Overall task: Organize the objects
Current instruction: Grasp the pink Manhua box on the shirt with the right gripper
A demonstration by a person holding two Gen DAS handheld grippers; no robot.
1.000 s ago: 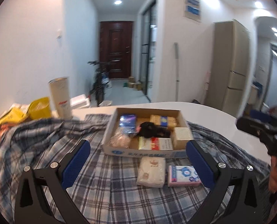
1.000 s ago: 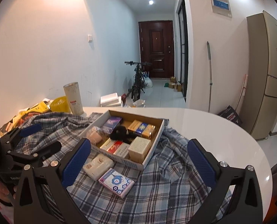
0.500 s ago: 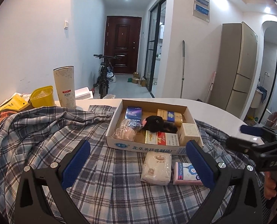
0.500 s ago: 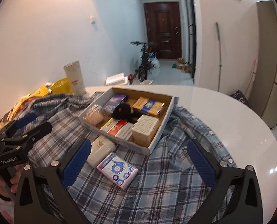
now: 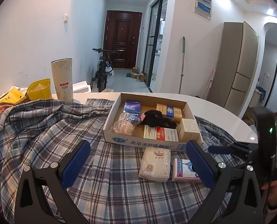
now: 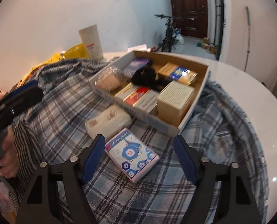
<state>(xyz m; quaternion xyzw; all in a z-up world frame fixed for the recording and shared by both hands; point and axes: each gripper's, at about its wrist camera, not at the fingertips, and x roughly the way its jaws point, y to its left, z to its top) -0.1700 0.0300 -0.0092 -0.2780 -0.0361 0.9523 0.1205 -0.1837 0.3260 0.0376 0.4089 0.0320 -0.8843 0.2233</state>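
A cardboard box [image 5: 119,140] [image 6: 198,100] holds several packs and a black fuzzy item [image 5: 157,119]. In front of it on the plaid shirt [image 5: 45,141] lie a white tissue pack [image 5: 155,164] [image 6: 108,121] and a pink pack with blue flowers [image 5: 183,171] [image 6: 132,155]. My right gripper [image 6: 139,155] is open, low over the pink pack, its fingers on either side of it. My left gripper [image 5: 138,166] is open and empty, hovering before the white pack. Each gripper also shows in the other's view: the left gripper [image 6: 20,97] and the right gripper [image 5: 237,149].
A tall beige cup [image 5: 61,82] and a yellow container [image 5: 39,89] stand at the back left with yellow bags [image 5: 5,100]. The white round table [image 5: 222,117] curves off at the right. A fridge [image 5: 237,71] and a bicycle [image 5: 103,69] stand beyond.
My right gripper has moved forward and down until its fingers flank the pink pack, and its jaws have narrowed somewhat. My left gripper has shifted slightly closer to the box.
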